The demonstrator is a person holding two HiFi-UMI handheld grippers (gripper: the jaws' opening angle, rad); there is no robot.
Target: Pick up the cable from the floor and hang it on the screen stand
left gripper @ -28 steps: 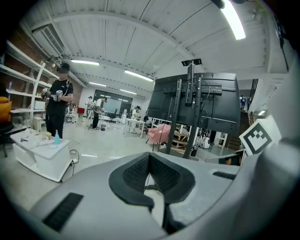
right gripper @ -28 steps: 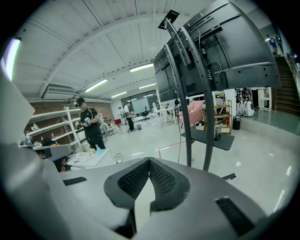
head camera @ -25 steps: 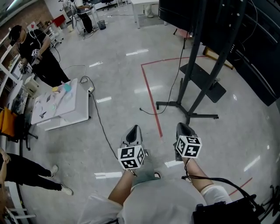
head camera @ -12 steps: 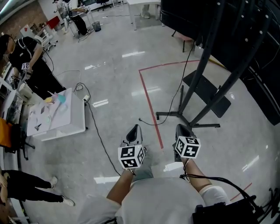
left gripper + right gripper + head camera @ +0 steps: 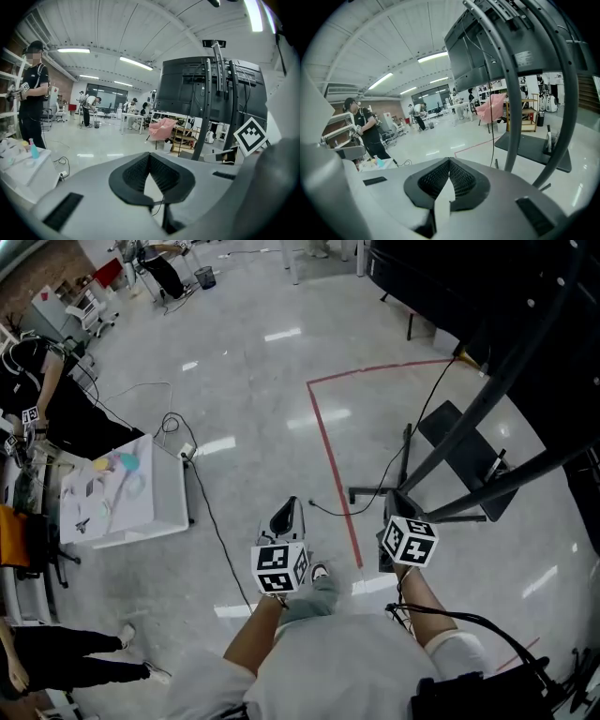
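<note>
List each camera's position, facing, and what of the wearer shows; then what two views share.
Head view: on the head, looking steeply down at floor and screen stand; forearms, left gripper, right gripper show.
Left gripper view: on that gripper, facing across the room at the stand; its shut jaws, the other's marker cube show.
Right gripper view: on that gripper, facing the stand's poles; its shut jaws show.
Shared: both gripper views show the pink chair.

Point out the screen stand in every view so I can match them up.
Head view: screen stand at the right, poles slanting to the upper corner.
Left gripper view: screen stand right of centre, upright.
Right gripper view: screen stand close, filling the right half.
Shared landmark: person in black, at the left in all three.
</note>
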